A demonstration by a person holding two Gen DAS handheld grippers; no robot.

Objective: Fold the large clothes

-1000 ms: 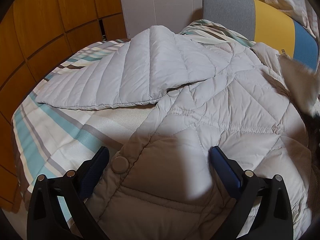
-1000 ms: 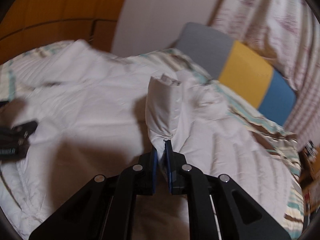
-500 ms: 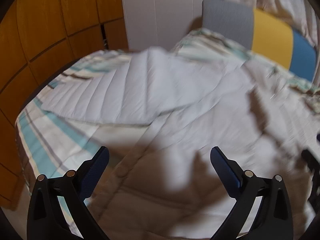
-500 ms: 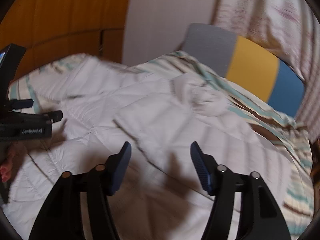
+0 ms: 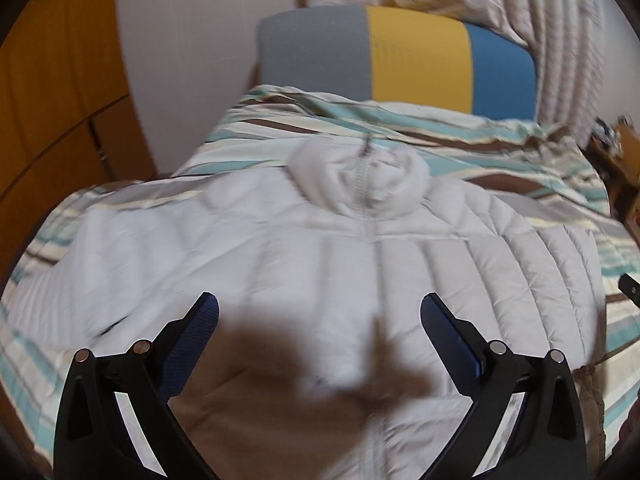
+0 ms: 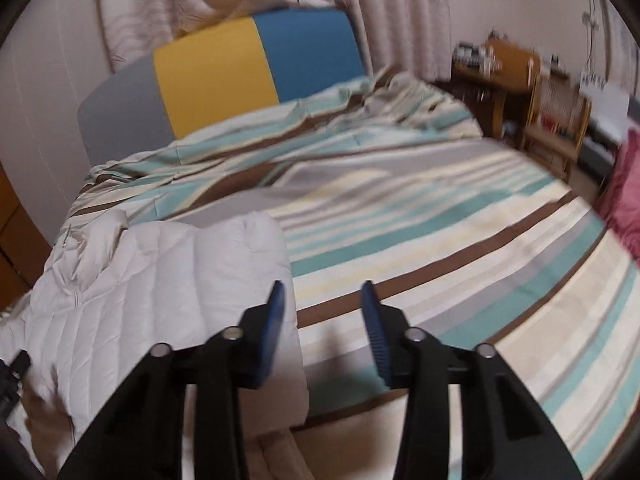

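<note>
A pale grey quilted puffer jacket [image 5: 320, 256] lies flat on the striped bed, zipped, collar [image 5: 360, 184] toward the headboard. My left gripper [image 5: 320, 312] hovers open and empty above the jacket's chest. In the right wrist view the jacket's right side [image 6: 168, 292] lies at the lower left. My right gripper [image 6: 322, 300] is open and empty, just past the jacket's right edge, over the bedspread. Its left finger [image 6: 272, 320] is by the jacket's edge.
The striped bedspread [image 6: 440, 240] spreads to the right. A grey, yellow and blue headboard [image 5: 416, 64] stands behind, with curtains [image 6: 400, 12] above. Wooden furniture [image 6: 520, 92] and a red cloth [image 6: 624, 192] are at the far right. A wooden wardrobe [image 5: 52, 92] stands left.
My right gripper let go of the jacket's sleeve and opened, then swung right past the jacket's edge. My left gripper stayed open and turned to face the collar and headboard.
</note>
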